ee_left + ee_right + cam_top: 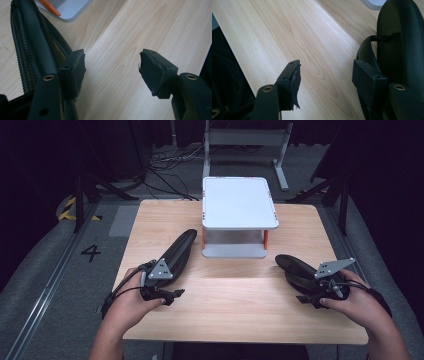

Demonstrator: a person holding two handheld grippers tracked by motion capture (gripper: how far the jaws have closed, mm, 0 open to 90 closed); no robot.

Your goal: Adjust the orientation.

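— Sandals, a black pair, were what the work turned on. One sandal (pixel 181 247) lay on edge on the wooden table (pixel 240 310), off the left front corner of the white rack (pixel 240 202). The other sandal (pixel 292 265) lay to the right, nearer the person.
— Were they held?
— Not as far as I could see. The left gripper (pixel 112 70) had its jaws spread wide with bare wood between them. Its sandal ran up along the outer side of one jaw, right beside it; whether it touched, I couldn't tell. The right gripper (pixel 325 75) was the same: jaws apart, nothing between them, the strapped sandal just outside one jaw.
— So which step was it?
— I took it for the very start, the lining-up before a grasp. The rack, two shelves on orange posts (pixel 265 238), stood bare at the far middle of the table, and I guessed the pair was meant for it.
— And next?
— Each gripper would have needed to shift sideways until the sole's edge came between the pads, then close firmly; a thin sandal on edge could easily tip or slip out
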